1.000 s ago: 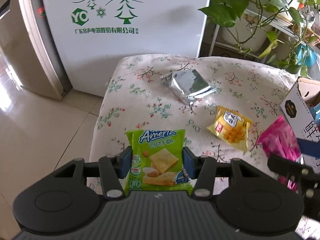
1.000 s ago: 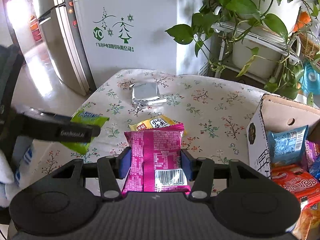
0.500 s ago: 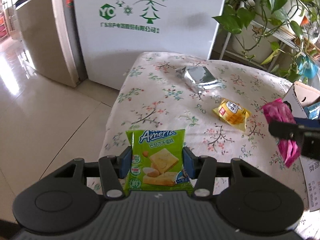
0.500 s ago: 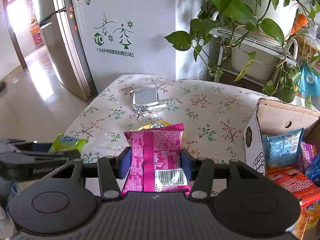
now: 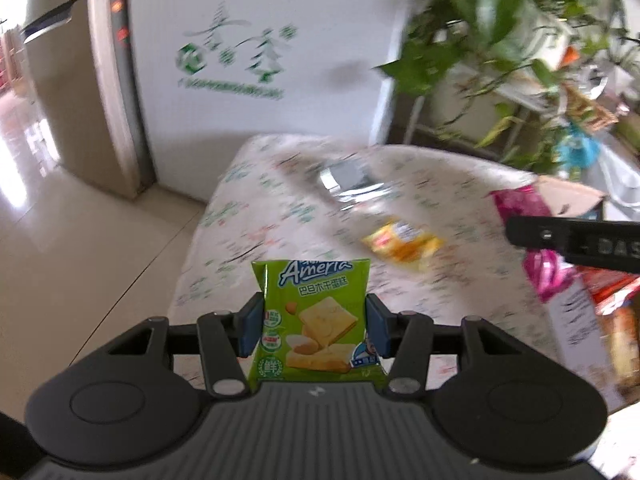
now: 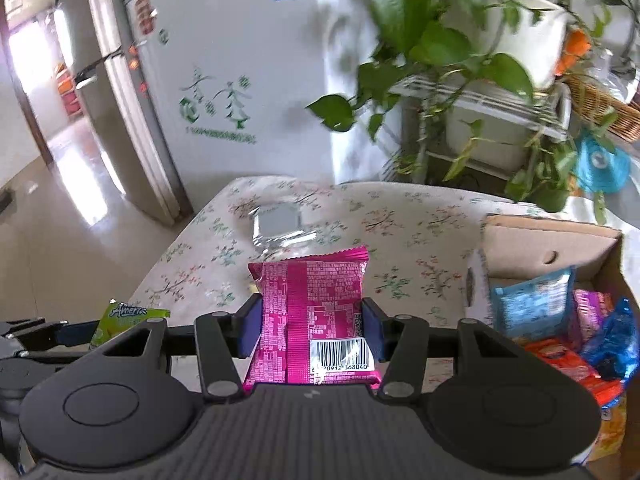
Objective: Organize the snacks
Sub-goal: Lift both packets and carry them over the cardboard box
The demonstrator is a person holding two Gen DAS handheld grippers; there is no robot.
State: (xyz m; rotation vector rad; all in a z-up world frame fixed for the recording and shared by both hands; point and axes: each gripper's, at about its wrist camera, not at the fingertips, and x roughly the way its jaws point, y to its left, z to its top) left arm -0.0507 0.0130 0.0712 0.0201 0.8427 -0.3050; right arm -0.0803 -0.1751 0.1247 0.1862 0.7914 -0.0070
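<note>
My left gripper [image 5: 314, 330] is shut on a green Ameria snack packet [image 5: 314, 320], held upright above the near left part of the floral table [image 5: 280, 216]. My right gripper [image 6: 310, 330] is shut on a pink snack packet [image 6: 312, 312] with a barcode, held just left of the open cardboard box [image 6: 552, 240]. That box holds several packets, a blue one [image 6: 528, 304] among them. On the table lie a silver foil packet [image 6: 278, 224] and a yellow packet [image 5: 400, 242]. The pink packet [image 5: 532, 240] and right gripper arm show at the right of the left wrist view.
A white fridge [image 6: 240, 80] with green tree print stands behind the table, a beige one [image 5: 112, 100] to its left. Potted trailing plants [image 6: 460, 60] on a white rack crowd the back right. Tiled floor [image 5: 80, 260] lies left of the table.
Both grippers have risen and drawn back from the table with their packets. The right gripper has moved toward the box. The left wrist view is now blurred by motion.
</note>
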